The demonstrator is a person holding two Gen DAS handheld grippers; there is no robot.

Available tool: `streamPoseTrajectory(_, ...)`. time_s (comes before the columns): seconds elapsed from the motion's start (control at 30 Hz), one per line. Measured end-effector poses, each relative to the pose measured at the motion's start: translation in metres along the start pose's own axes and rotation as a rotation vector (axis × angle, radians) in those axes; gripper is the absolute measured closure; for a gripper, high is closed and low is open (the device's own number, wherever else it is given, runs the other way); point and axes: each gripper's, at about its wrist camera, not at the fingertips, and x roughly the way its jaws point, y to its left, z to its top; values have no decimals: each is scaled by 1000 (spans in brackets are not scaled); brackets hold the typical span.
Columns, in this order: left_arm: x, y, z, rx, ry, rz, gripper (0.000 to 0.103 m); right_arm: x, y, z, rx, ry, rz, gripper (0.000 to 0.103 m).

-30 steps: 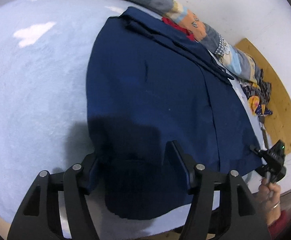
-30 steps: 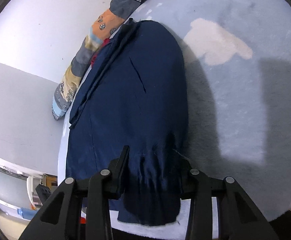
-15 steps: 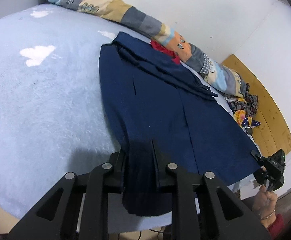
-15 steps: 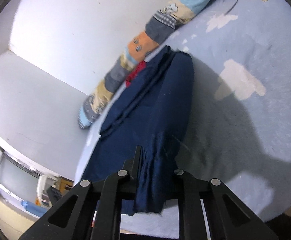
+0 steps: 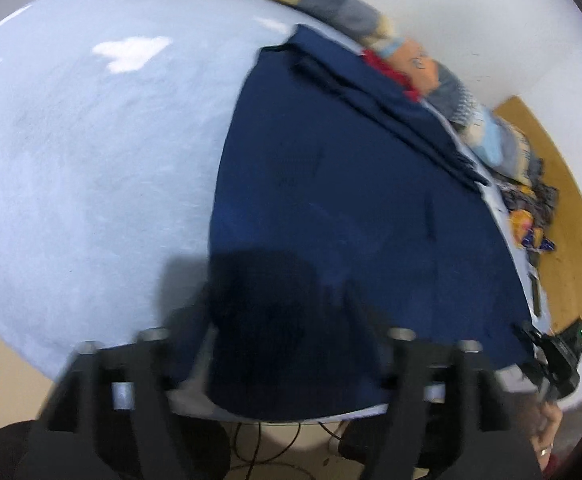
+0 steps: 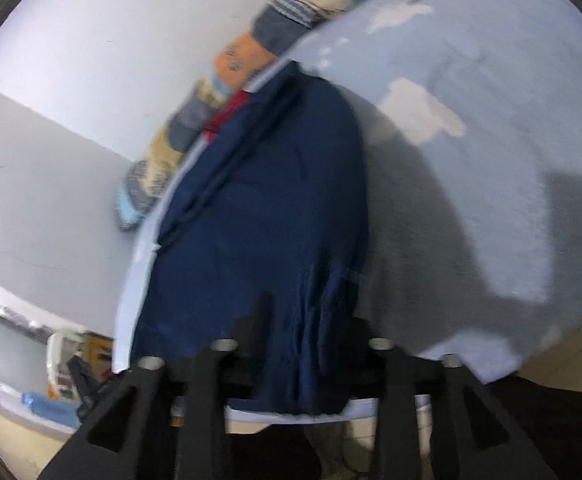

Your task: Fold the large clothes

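A pale blue bed (image 5: 83, 152) carries everything. A navy garment (image 5: 351, 200) lies flat on it. Beyond the garment, a patchwork bolster (image 5: 443, 80) lines the far edge.

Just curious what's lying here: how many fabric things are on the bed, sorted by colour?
Navy blue: 1, the large garment
Red: 1, a cloth peeking out behind it
Patchwork: 1, the long pillow along the wall
Dark and yellow patterned: 1, a crumpled pile
Total: 4

No readable text anywhere — frames blurred, perhaps hiding small print.
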Motion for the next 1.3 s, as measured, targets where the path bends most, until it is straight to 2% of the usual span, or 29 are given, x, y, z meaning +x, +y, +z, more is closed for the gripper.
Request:
streamPoseTrajectory(0.03, 2, 1, 0, -11, 2, 12, 34, 3, -5, 3, 23, 5, -19, 48)
streamPoseTrajectory(0.1, 9, 4, 3, -29, 22, 34, 30, 2, -15, 6, 63, -4, -43, 47)
streamPoseTrajectory(0.17, 21, 5, 3, -31, 59, 34, 28, 2, -24, 5, 98, -1, -68, 41)
streamPoseTrajectory(0.23, 26, 0, 1, -2, 67, 37, 18, 4, -32, 4, 123, 8, -89, 39)
streamPoseTrajectory(0.37, 33, -16, -4, 100, 33, 96, 18, 17, -31, 5, 105, 30, -123, 35)
streamPoseTrajectory(0.4, 33, -22, -5, 129, 8, 118, 32, 22, -29, 5, 86, 35, -140, 35)
streamPoseTrajectory(0.43, 32, -26, -6, 154, -14, 138, 42, 26, -26, 5, 65, 34, -152, 37)
streamPoseTrajectory(0.47, 30, -29, -6, 173, -33, 159, 58, 29, -24, 5, 50, 32, -161, 48)
streamPoseTrajectory(0.5, 27, -29, -6, 174, -56, 162, 81, 30, -21, 4, 27, 28, -166, 64)
streamPoseTrajectory(0.53, 24, -29, -5, 170, -70, 148, 84, 32, -17, 3, -3, 26, -174, 90)
streamPoseTrajectory(0.67, 27, -25, -4, 157, -67, 135, 84, 34, -12, -1, -54, 21, -205, 89)
streamPoseTrajectory(0.93, 30, -24, -5, 124, -77, 130, 83, 40, -17, -7, -53, 17, -226, 87)
streamPoseTrajectory(1.2, 34, -32, -5, 175, -67, 178, 79, 40, -15, -11, -67, -3, -244, 87)
streamPoseTrajectory(1.3, 34, -32, -5, 176, -64, 181, 77, 40, -20, -10, -24, -1, -215, 84)
